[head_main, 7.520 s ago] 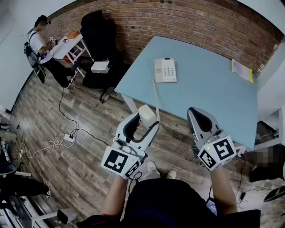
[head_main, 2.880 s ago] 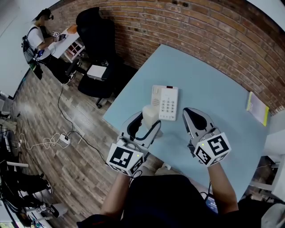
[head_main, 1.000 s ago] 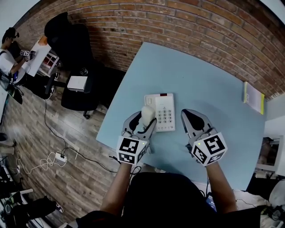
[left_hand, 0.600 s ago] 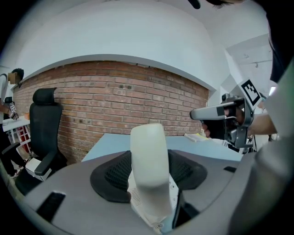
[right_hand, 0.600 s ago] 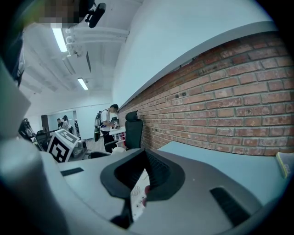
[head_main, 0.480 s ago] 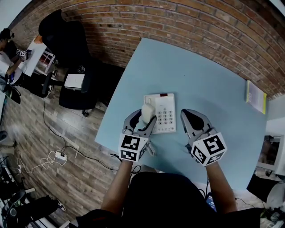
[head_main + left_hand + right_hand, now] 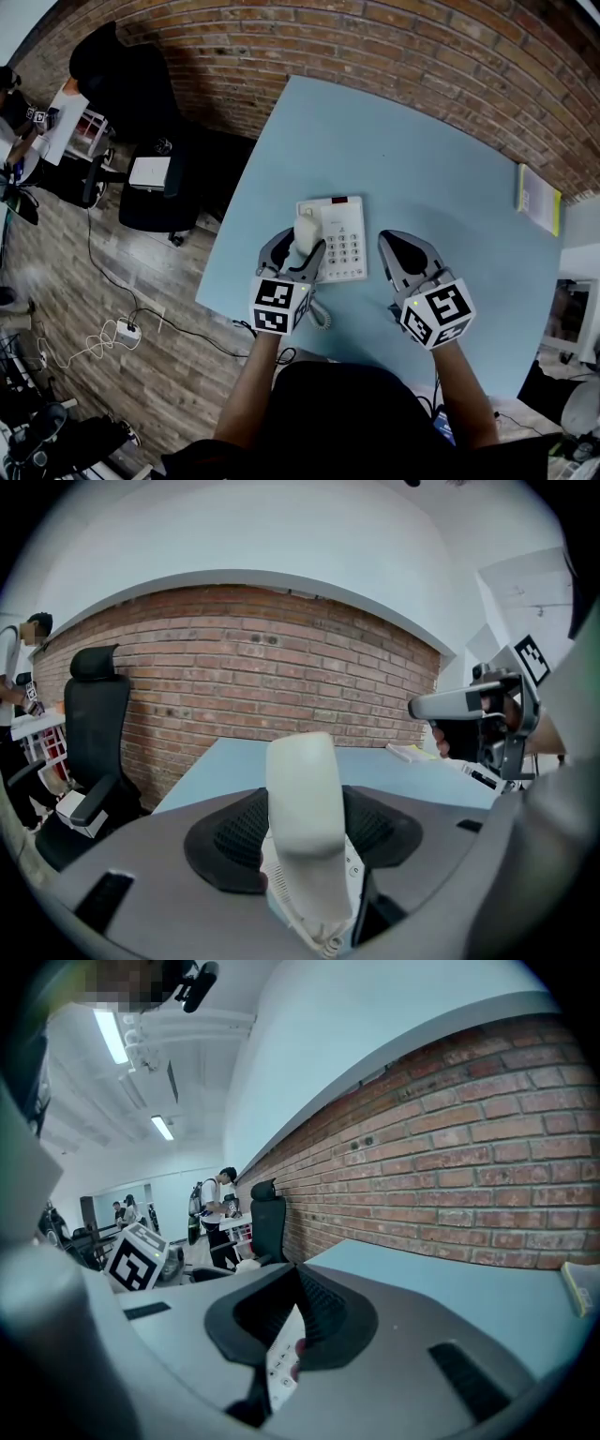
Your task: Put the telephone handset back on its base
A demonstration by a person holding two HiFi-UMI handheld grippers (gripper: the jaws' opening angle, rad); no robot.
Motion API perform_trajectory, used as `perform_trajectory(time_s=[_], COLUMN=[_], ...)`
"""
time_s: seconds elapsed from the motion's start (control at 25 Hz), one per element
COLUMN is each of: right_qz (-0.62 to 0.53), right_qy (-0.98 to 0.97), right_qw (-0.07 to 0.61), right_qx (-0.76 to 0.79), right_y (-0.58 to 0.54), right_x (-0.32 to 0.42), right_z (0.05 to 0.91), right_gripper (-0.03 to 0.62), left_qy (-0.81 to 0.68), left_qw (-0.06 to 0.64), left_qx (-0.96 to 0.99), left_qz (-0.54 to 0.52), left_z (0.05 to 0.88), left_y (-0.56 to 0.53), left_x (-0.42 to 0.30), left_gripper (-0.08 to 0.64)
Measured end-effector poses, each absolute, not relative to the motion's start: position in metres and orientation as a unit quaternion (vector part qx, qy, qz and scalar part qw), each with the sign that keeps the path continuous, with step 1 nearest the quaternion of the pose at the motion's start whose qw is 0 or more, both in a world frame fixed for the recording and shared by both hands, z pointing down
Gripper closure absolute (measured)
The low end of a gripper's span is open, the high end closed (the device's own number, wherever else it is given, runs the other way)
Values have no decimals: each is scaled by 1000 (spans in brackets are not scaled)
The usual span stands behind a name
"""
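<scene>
In the head view, the left gripper (image 7: 298, 251) is clamped on the cream plastic telephone handset (image 7: 307, 232), which is held over the left side of the white push-button telephone base (image 7: 343, 246) at the middle of the frame, on the pale blue table (image 7: 422, 178). Whether the handset already touches the cradle cannot be told from here. Its coiled white cord (image 7: 319, 314) loops below the base toward the table's near edge. The right gripper (image 7: 397, 251) hangs just right of the base, jaws together and empty. The left gripper view shows the handset (image 7: 305, 817) standing upright between the dark ribbed pads, with the base's keys (image 7: 351, 862) just beneath at lower centre. The right gripper view shows pads meeting at their tips with nothing held; only the keypad (image 7: 279, 1365) shows through the gap below. To seat the handset well, I judge it should be laid lengthwise along the left cradle, both ends level, with the cord kept out from under it, and the jaws should part only once it rests flat. Against the frame half a second ago, the handset has crept further up over the base's left edge, while the right gripper has barely shifted.
</scene>
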State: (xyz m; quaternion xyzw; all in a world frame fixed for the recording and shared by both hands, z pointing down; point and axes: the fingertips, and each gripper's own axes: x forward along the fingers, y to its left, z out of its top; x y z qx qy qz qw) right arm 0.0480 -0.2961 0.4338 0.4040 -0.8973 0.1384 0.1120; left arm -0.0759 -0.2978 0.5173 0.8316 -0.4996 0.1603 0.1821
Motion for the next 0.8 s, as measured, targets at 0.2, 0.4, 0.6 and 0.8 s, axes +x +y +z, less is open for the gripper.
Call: perform_trajectory(time_s=[0.2,0.4,0.6,0.8], right_qz=[146,151,156,161], right_qy=[-894,-892,-891,-890], right_qw=[114,116,121,123], right_qx=[409,410,408,409], right_y=[-299,-302,-304,-305], right_x=[55,58,58,59], right_z=[440,445,449,452], right_gripper=[580,580,580,580], left_qy=[-507,-510,-511,-516], left_qw=[187,184,183,186], left_qx=[825,821,819,811], left_qz=[166,179,187,202], left_z=[523,525,527,532], left_y=[-303,-312,-320,-327], left_x=[-76,-72,-69,-67], left_gripper=[307,307,308,310])
